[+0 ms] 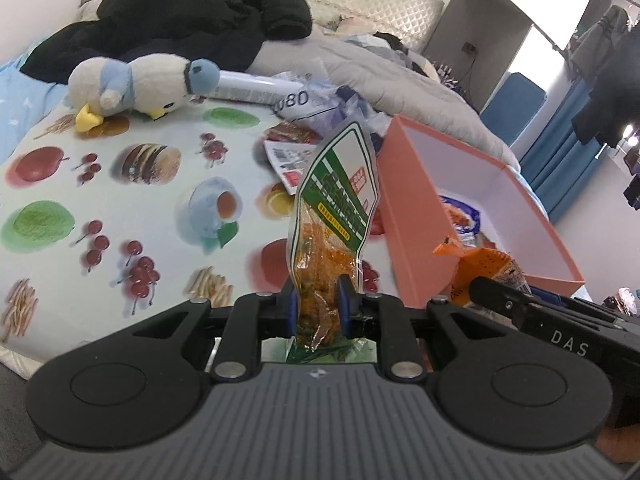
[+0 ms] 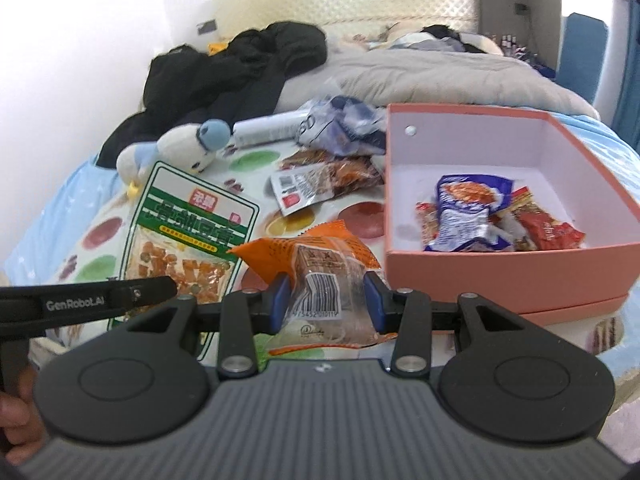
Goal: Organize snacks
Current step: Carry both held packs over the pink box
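Observation:
My left gripper [image 1: 318, 306] is shut on the lower end of a green-and-white snack packet [image 1: 340, 200] with orange pieces inside, held upright above the fruit-print cloth [image 1: 160, 208]. The same packet [image 2: 184, 232] shows at the left of the right wrist view. My right gripper [image 2: 326, 300] is shut on an orange snack packet [image 2: 320, 276] with a barcode, held just left of the pink box [image 2: 500, 268]. That orange packet [image 1: 480, 268] shows beside the box [image 1: 408, 216] in the left wrist view. Several snack packets [image 2: 472, 212] lie inside the box.
A red snack packet with a barcode [image 2: 320, 180] and a blue-white wrapper pile [image 2: 340, 124] lie on the cloth behind the box. A plush penguin [image 1: 136, 88], a white tube [image 1: 256, 88], black clothing [image 1: 180, 28] and a grey blanket [image 2: 440, 76] lie farther back on the bed.

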Available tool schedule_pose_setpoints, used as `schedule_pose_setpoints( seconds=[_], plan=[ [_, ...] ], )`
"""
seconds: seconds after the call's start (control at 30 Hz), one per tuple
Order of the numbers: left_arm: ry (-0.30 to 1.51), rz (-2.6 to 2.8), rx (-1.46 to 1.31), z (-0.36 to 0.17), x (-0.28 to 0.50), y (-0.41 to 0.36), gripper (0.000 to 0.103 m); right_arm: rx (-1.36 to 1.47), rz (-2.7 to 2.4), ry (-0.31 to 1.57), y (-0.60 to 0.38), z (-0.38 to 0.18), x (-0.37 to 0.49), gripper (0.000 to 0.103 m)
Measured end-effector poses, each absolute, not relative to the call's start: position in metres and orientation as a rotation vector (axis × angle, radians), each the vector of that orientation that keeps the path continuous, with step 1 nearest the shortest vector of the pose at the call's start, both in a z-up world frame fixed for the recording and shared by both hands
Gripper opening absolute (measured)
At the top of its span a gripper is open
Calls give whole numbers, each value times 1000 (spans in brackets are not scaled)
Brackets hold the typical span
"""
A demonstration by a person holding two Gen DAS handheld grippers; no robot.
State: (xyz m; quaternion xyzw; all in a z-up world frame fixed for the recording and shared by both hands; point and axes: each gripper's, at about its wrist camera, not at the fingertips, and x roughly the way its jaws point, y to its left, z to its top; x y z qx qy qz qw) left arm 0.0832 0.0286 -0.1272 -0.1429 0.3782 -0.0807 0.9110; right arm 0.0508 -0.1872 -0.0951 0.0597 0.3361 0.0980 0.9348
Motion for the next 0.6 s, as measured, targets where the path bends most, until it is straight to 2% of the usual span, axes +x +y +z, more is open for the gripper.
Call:
schedule_pose_setpoints(
  seconds=[0.6],
  plan=[
    [727,-401,-225,-79,122,-71,22,226,6,562,-274,-78,38,43]
  ],
)
